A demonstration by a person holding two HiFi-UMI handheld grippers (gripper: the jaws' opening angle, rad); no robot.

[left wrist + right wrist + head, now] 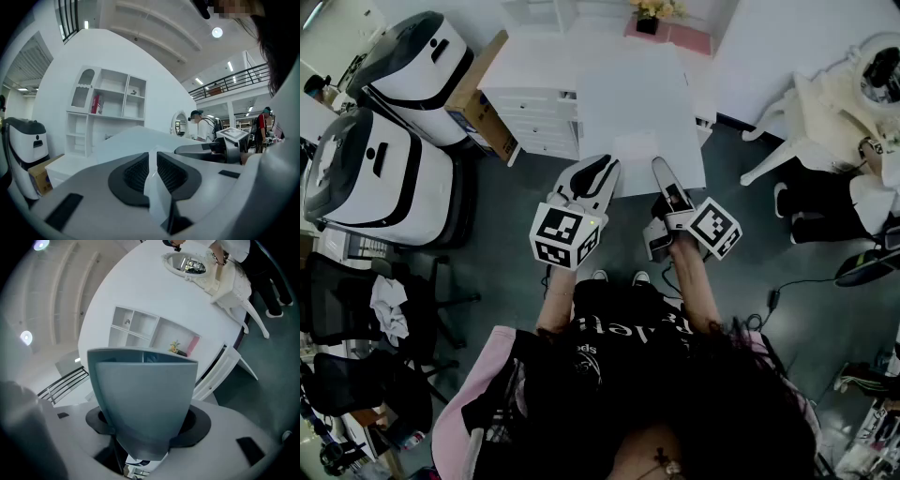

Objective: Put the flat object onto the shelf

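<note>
The flat object point(642, 103) is a thin white board, held out level in front of the white shelf unit point(534, 98). My left gripper point(598, 176) is shut on its near edge. In the left gripper view the sheet point(152, 180) shows edge-on, pinched between the pads of my left gripper point(152, 171). My right gripper point(666, 183) is at the board's near right edge. In the right gripper view the board's grey face point(143, 394) fills the gap of my right gripper point(147, 427), whose jaws stand wide. No pad is seen pressing on it. The shelf's cubbies point(110, 101) point(140, 329) lie ahead.
Two white machines point(417, 56) point(366, 173) and a cardboard box point(478, 94) stand to the left of the shelf. A white chair point(806, 112) and a person are at the right. A red book point(96, 104) and flowers point(176, 348) sit in cubbies. A cable point(769, 300) lies on the floor.
</note>
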